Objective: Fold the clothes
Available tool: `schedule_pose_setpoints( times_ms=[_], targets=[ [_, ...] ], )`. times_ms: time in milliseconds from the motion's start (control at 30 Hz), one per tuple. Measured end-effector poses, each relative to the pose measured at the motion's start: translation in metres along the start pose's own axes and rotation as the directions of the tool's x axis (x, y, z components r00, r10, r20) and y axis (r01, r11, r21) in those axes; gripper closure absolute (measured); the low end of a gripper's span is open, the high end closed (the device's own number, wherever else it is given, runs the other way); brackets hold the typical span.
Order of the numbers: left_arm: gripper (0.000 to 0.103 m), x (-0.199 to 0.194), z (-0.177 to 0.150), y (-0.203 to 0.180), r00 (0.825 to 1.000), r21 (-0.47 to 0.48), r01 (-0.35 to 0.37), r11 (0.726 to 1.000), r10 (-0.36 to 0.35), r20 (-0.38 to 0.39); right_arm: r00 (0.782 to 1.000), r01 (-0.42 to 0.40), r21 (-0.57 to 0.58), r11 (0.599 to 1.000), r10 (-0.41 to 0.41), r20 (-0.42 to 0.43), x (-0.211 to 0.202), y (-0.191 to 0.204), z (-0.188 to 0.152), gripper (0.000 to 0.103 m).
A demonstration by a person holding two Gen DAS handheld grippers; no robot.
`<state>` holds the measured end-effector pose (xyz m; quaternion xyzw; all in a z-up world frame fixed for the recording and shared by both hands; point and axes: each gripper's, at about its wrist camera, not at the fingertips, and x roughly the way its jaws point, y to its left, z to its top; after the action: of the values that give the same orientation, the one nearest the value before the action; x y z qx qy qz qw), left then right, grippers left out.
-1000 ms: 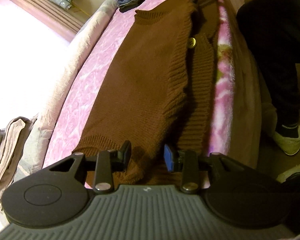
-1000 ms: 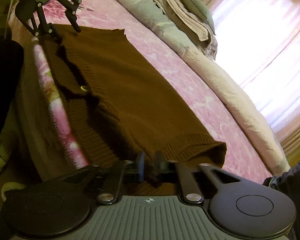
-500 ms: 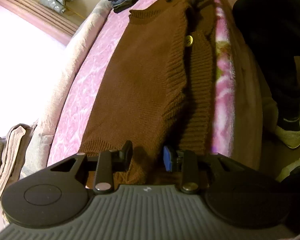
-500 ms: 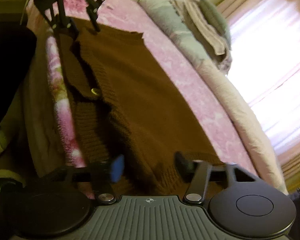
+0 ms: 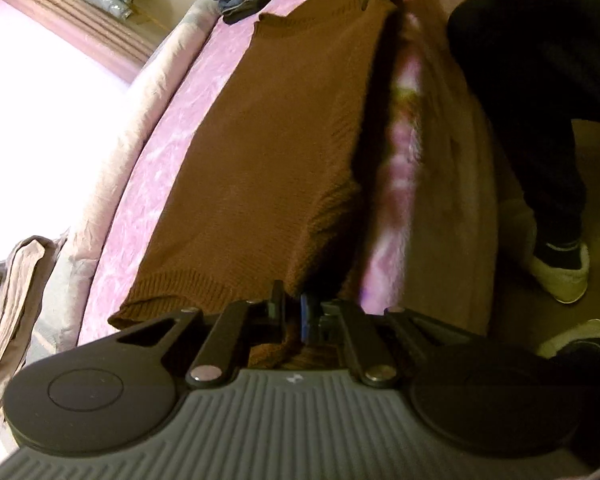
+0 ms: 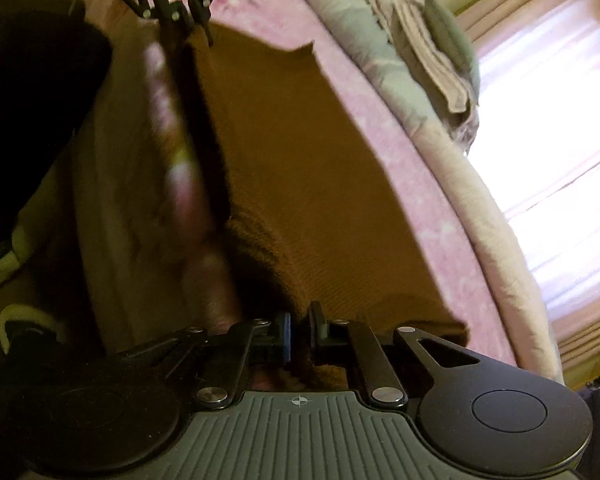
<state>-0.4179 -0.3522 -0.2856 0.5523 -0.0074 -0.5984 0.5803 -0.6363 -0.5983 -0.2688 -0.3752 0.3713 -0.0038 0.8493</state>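
Left claw [image 5: 291,312] and right claw [image 6: 299,334] each pinch the brown cardigan [image 5: 276,148] at the bed [image 5: 396,168] edge; lift evenly, keeping the held edge taut.

no readable text, labels, brands or numbers, only a small crosshair mark on each hand-held gripper body

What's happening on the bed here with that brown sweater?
A person is folding a brown knit sweater laid across a pink bedspread, using a handheld gripper in each hand. The left gripper is shut on one end of the sweater's near edge, and the right gripper is shut on the opposite end. That edge looks lifted off the bed between them. The far side lies flat on the bedspread.
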Motion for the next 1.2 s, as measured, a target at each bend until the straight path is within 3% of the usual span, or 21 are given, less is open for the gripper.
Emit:
schedule_pose_setpoints(
  times_ms=[300,367,400,567,700,867,933,1100,1133,1200],
  targets=[
    [0.093,-0.009,-0.002,0.005,1.0,-0.025,-0.022,0.999,0.022,-0.02,0.998,0.056,0.035,0.998,-0.054,-0.041,-0.003,0.002,0.003,0.093],
    [0.092,-0.012,-0.003,0.004,1.0,-0.029,-0.016,0.999,0.016,-0.02,0.995,0.086,0.061,0.994,-0.084,-0.046,-0.007,0.003,0.004,0.044],
    [0.092,-0.015,-0.005,0.004,1.0,-0.031,-0.013,0.999,0.013,-0.02,0.994,0.102,0.073,0.992,-0.099,-0.041,-0.011,0.003,0.004,0.034],
    [0.091,-0.031,-0.017,0.016,1.0,-0.107,-0.005,0.994,0.003,-0.022,0.995,0.1,0.231,0.968,-0.101,-0.008,-0.031,-0.018,0.003,0.031],
    [0.091,-0.039,-0.029,0.038,0.999,-0.198,-0.025,0.98,0.019,-0.032,0.994,0.101,0.411,0.906,-0.113,0.006,-0.033,-0.054,-0.003,0.031],
    [0.083,-0.025,-0.025,0.077,0.998,-0.308,-0.063,0.949,0.058,-0.027,1.0,0.022,0.683,0.73,-0.028,-0.003,0.006,-0.122,-0.015,0.031],
    [0.083,-0.008,-0.02,0.094,0.998,-0.351,-0.057,0.935,0.053,-0.022,1.0,-0.005,0.773,0.634,0.007,0.001,0.022,-0.15,-0.02,0.031],
    [0.083,0.042,-0.01,0.136,1.0,-0.444,-0.026,0.896,0.022,-0.014,0.99,-0.111,0.935,0.338,0.123,0.073,0.078,-0.204,-0.029,0.031],
    [0.083,0.052,-0.01,0.144,1.0,-0.459,-0.018,0.888,0.014,-0.012,0.987,-0.117,0.949,0.294,0.14,0.078,0.089,-0.213,-0.033,0.031],
    [0.083,0.072,-0.011,0.157,1.0,-0.482,-0.006,0.876,0.0,-0.012,0.984,-0.11,0.964,0.244,0.161,0.072,0.105,-0.226,-0.041,0.031]
  ],
)
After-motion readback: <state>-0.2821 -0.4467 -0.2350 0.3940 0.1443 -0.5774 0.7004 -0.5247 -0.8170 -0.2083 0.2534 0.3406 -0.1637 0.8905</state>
